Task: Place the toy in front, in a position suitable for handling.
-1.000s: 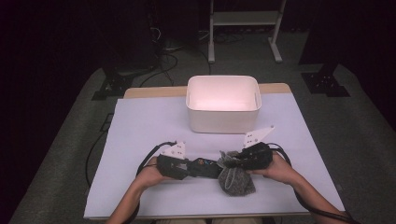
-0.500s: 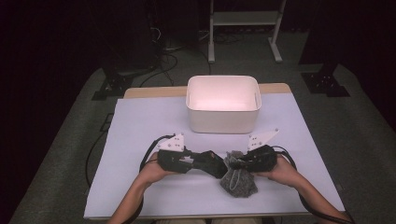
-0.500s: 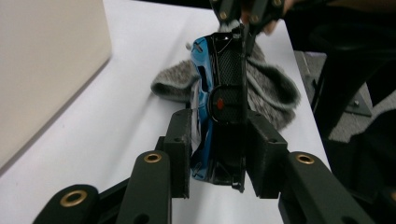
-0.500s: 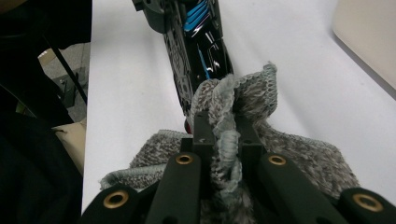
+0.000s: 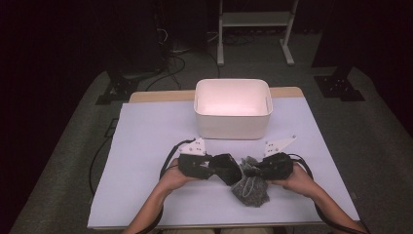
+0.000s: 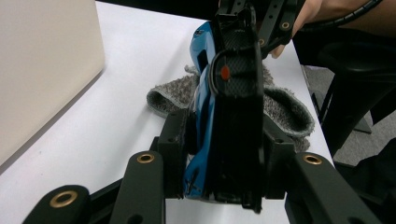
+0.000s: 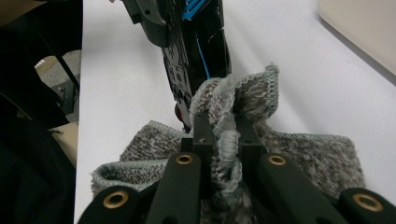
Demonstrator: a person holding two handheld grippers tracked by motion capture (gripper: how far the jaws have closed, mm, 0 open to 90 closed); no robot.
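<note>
surface: white sheet over a wooden table [image 5: 146, 146], dark room behind, cables and a metal stand on the floor
bin: cream rectangular plastic tub [image 5: 233, 108] at the far middle of the table, well apart from both hands
item: flat black-and-blue handheld device with a small red dot [image 6: 229, 116], standing on edge between the left jaws, tip toward the cloth
cloth: grey knitted fabric pouch [image 5: 251, 187], lying on the sheet near the front edge, under and just right of the two gripper tips
left gripper [image 5: 229, 169]: jaws either side of the device; have just been easing apart, device between them; can't tell if the pads press on it
right gripper [image 7: 219, 140]: jaws nearly together, pinching a bunched fold of the pouch rim, lifted off the sheet
spacing: gripper tips just beside each other over the pouch
</note>
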